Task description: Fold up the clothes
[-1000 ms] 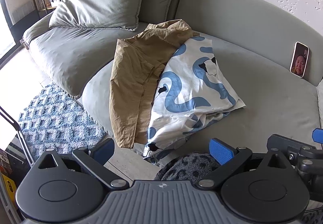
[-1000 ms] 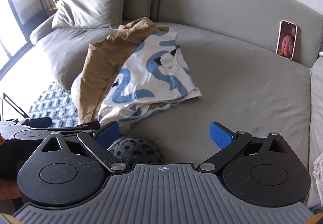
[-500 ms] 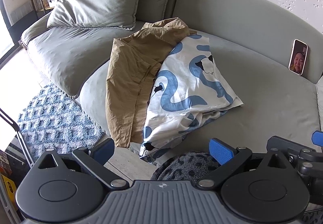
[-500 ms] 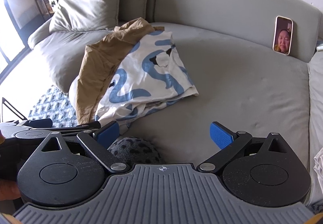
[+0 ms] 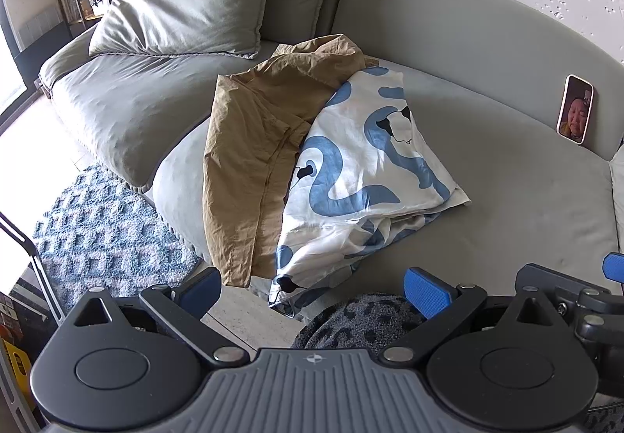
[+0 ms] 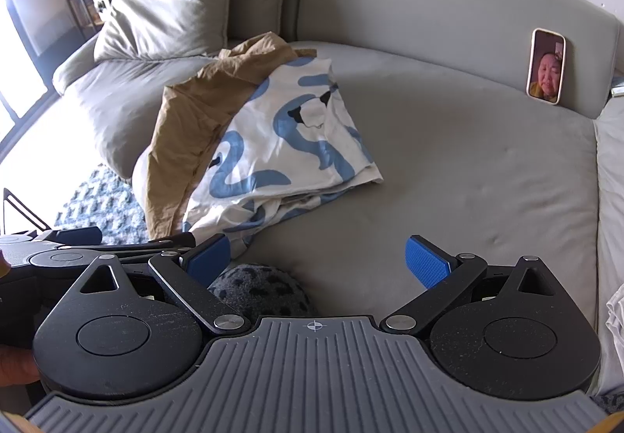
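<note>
A white garment with blue swirls (image 5: 362, 168) (image 6: 288, 144) lies loosely folded on the grey sofa seat (image 5: 526, 195) (image 6: 468, 168), overlapping a crumpled tan garment (image 5: 253, 144) (image 6: 191, 129) on its left. Both hang a little over the seat's front edge. My left gripper (image 5: 314, 288) is open and empty, held in front of the clothes' near edge. My right gripper (image 6: 316, 261) is also open and empty, to the right of the left one, over bare seat. Neither touches the clothes.
A phone (image 5: 576, 108) (image 6: 546, 66) leans on the sofa backrest at the right. A large grey pillow (image 5: 187, 0) (image 6: 175, 4) lies at the back left. A blue patterned rug (image 5: 105, 230) covers the floor. A dark spotted knee (image 5: 362, 320) (image 6: 257, 290) sits below the grippers.
Both views have shifted slightly, with the clothes drifting a little left and lower in frame. The grippers stay open; nothing has been touched.
</note>
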A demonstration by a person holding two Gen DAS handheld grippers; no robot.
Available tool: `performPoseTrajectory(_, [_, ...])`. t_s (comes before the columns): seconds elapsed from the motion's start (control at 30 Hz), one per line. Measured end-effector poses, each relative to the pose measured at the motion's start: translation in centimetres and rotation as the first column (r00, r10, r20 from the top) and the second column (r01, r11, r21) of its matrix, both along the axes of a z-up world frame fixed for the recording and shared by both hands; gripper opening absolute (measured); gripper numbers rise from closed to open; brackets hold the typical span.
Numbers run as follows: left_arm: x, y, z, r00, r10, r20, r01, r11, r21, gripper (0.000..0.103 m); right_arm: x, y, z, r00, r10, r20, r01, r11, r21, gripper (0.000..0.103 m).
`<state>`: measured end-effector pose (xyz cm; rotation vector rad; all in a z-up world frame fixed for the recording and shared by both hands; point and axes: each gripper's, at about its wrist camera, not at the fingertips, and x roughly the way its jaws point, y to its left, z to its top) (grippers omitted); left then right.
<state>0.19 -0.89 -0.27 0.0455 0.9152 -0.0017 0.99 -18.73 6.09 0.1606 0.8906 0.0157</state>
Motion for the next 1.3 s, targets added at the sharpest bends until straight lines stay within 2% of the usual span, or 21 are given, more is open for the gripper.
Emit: performPoseTrajectory(1.3, [0.41, 0.45, -0.92, 1.000, 0.016, -0.021, -0.016, 1.000, -0.016, 0.101, 0.34, 0.21, -0.67, 1.000, 0.004, -0.019, -0.004, 1.000, 0.001, 0.100])
